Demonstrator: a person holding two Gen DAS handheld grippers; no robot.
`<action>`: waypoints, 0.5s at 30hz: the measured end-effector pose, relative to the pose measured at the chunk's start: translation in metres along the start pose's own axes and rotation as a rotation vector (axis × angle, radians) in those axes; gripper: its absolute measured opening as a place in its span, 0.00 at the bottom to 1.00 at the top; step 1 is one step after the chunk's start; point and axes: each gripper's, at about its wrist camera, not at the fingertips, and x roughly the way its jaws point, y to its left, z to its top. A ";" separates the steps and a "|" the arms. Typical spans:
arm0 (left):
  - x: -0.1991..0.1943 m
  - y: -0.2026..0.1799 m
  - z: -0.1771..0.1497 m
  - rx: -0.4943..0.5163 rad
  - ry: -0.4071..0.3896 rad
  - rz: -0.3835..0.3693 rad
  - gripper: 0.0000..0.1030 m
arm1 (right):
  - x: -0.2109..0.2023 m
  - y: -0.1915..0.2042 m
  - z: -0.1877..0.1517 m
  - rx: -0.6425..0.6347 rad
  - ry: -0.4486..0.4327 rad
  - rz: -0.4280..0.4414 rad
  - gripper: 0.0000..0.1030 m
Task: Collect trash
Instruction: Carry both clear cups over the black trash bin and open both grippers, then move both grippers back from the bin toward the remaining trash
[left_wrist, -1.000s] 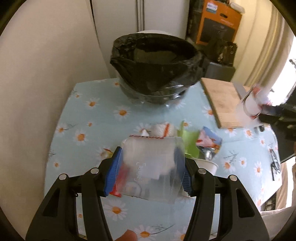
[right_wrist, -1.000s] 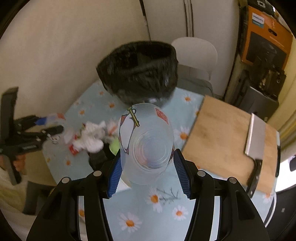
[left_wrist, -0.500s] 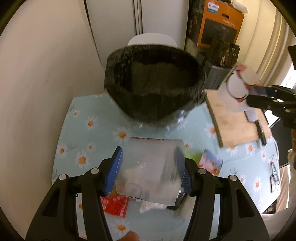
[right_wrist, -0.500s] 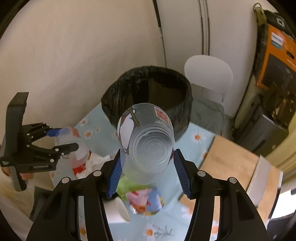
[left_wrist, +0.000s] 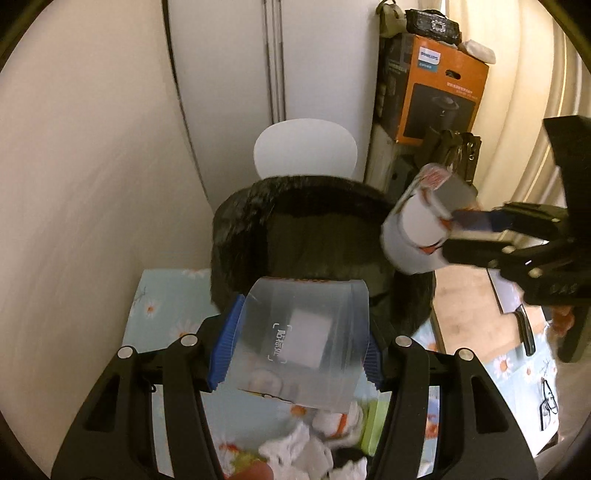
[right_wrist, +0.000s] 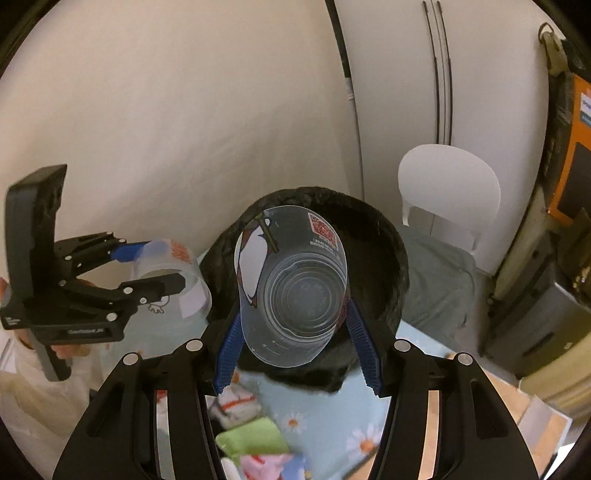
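cup R: we grip the clear printed cup (right_wrist: 291, 291) in the right gripper (right_wrist: 295, 332), frame centre, base toward camera, long axis aimed into the bin (right_wrist: 384, 258).
cup L: left gripper (left_wrist: 295, 350) clamps a squashed clear cup (left_wrist: 299, 339), lower centre, bin (left_wrist: 295, 229) directly beyond.
nearer: we judge right.
materials: thin flexible plastic; crinkled black liner.

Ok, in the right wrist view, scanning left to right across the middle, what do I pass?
Left hand-held gripper holding a clear plastic container → clear plastic cup in front of the black-lined trash bin → white chair → orange box.
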 end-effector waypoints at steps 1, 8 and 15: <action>0.005 0.000 0.004 0.002 0.000 -0.004 0.56 | 0.005 -0.004 0.002 0.000 0.000 0.001 0.50; 0.043 0.002 0.018 0.020 0.010 -0.041 0.56 | 0.030 -0.014 0.007 -0.003 0.002 0.003 0.52; 0.043 0.005 0.015 0.016 -0.049 -0.044 0.92 | 0.018 -0.015 0.005 -0.031 -0.057 -0.090 0.83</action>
